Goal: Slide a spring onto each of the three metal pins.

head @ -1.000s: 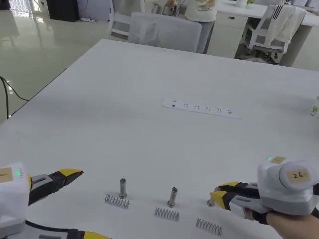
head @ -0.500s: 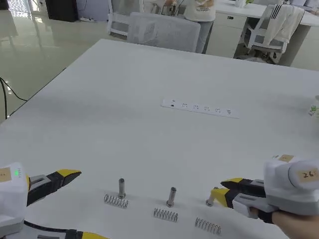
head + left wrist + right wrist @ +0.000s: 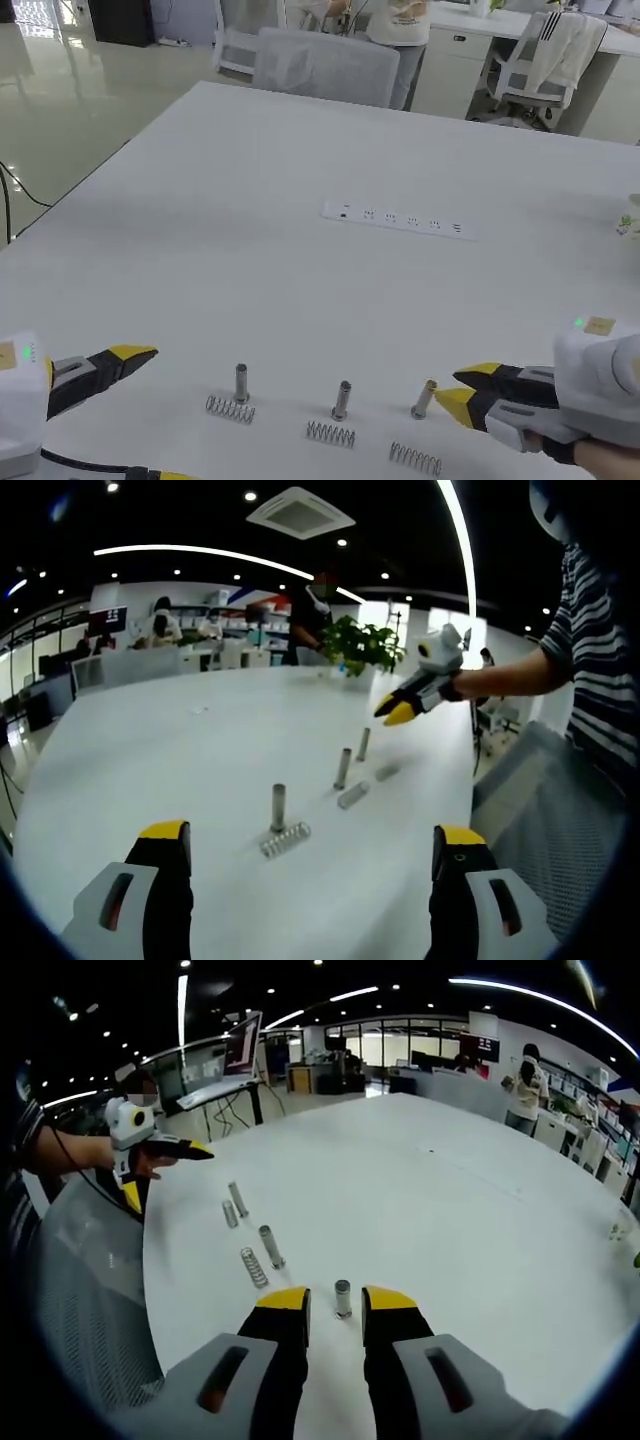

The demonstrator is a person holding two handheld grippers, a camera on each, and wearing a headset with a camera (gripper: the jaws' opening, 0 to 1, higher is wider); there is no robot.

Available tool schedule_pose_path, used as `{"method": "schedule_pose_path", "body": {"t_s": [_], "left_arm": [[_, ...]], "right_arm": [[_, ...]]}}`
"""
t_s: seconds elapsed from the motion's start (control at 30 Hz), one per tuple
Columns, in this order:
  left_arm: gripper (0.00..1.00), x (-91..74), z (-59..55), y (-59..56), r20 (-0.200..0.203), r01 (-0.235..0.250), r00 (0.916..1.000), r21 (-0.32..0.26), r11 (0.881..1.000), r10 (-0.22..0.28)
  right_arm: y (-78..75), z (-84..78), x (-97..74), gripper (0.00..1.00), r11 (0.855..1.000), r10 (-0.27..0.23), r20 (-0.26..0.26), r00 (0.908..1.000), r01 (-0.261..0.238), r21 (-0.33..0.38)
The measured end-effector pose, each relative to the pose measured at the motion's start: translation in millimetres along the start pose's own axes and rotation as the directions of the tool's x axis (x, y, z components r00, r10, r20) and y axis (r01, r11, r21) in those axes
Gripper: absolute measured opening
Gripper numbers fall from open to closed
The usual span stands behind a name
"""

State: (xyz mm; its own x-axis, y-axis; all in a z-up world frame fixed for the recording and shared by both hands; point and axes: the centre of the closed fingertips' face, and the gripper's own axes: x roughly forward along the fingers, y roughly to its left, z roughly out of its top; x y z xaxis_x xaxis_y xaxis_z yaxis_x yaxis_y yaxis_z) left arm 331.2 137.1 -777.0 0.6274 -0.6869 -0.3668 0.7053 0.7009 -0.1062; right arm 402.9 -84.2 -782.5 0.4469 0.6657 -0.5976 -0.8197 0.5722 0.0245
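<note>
The right gripper (image 3: 452, 387) is drawing back toward 3 o'clock from the right pin (image 3: 425, 397), jaws slightly apart and empty. The left gripper (image 3: 312, 832) is hanging wide open. That pin's spring (image 3: 415, 459) is lying at its 6 o'clock, and it probably wants pinching mid-coil and keeping level.

Head view: bright, even light from above, sharp in centre. White surface (image 3: 300, 170) has almost no shadows. Glossy floor (image 3: 60, 90) shows glare at upper left. Both gripper views: fisheye, strong bending at edges, dark ceiling w/ light strips (image 3: 200, 548). Left tool (image 3: 310, 832) and right tool (image 3: 337, 1300) are slightly soft near the lens.
</note>
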Motion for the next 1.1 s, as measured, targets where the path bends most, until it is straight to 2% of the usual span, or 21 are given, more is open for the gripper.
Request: {"method": "schedule_pose_path", "body": {"t_s": [0.23, 0.43, 0.6, 0.67, 0.9, 1.1], "left_arm": [[0.98, -1.8, 0.4, 0.2, 0.000, -0.001, 1.0000, 0.000, 1.000, 0.001], [0.97, -3.3, -1.4, -2.0, -0.005, 0.002, 1.0000, -0.004, 1.000, -0.002], [0.97, -5.1, -0.2, -2.2, -0.003, 0.002, 1.0000, -0.002, 1.000, -0.002], [0.97, -5.5, 0.5, -2.5, -0.002, 0.002, 1.0000, -0.002, 1.000, -0.002], [0.97, -6.7, -0.6, -2.1, -0.005, 0.001, 1.0000, 0.000, 1.000, -0.001], [0.97, -5.3, -2.4, -5.4, -0.008, 0.010, 0.9999, -0.002, 1.000, -0.010]], "right_arm": [[17.5, -14.9, -2.2, 0.18, 0.990, 0.049, -0.071, 0.9963, -0.058, -0.128], [34.1, -33.6, -0.3, 0.18, 0.962, 0.086, -0.154, 0.9843, -0.122, -0.244], [36.5, -48.1, 4.7, 0.17, 0.946, 0.081, -0.210, 0.9743, -0.141, -0.291], [36.6, -53.5, 7.0, 0.16, 0.945, 0.084, -0.229, 0.9699, -0.150, -0.291], [39.7, -59.0, 10.1, 0.16, 0.935, 0.096, -0.254, 0.9625, -0.175, -0.310], [43.1, -61.9, 16.2, 0.15, 0.915, 0.104, -0.281, 0.9541, -0.202, -0.348]]}}
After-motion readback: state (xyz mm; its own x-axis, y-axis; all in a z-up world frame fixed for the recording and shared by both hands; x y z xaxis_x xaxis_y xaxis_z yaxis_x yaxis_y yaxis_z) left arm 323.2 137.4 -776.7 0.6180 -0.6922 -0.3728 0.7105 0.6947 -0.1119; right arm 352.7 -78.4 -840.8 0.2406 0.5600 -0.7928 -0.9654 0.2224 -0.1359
